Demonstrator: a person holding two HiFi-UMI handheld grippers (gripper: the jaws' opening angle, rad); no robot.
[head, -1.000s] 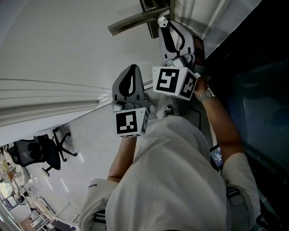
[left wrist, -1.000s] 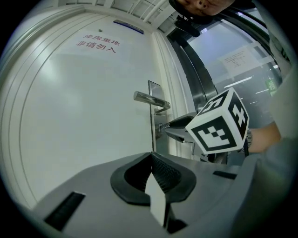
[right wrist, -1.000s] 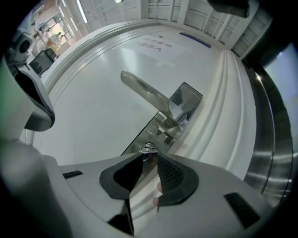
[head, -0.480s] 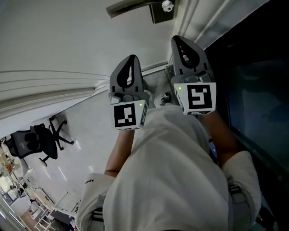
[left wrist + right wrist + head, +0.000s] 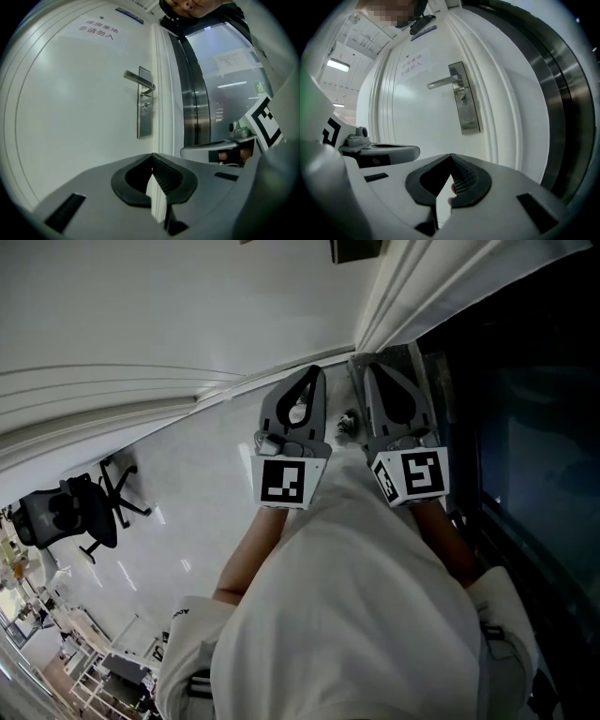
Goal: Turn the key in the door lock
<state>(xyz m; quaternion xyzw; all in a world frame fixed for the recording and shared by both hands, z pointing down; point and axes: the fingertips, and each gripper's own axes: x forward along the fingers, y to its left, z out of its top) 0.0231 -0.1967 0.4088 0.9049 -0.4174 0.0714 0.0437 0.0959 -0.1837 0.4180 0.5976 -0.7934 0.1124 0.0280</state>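
The left gripper [image 5: 311,377] and right gripper [image 5: 371,373] are held side by side in front of the person's white shirt [image 5: 366,615], each with its jaws pressed together on nothing, both well apart from the white door [image 5: 70,117]. The key [image 5: 146,106] sits in the keyhole of the steel lock plate [image 5: 145,112], just under the lever handle [image 5: 139,80], in plain sight above both pairs of jaws. A steel frame [image 5: 192,108] borders the door, and an office chair [image 5: 80,521] stands off to the left
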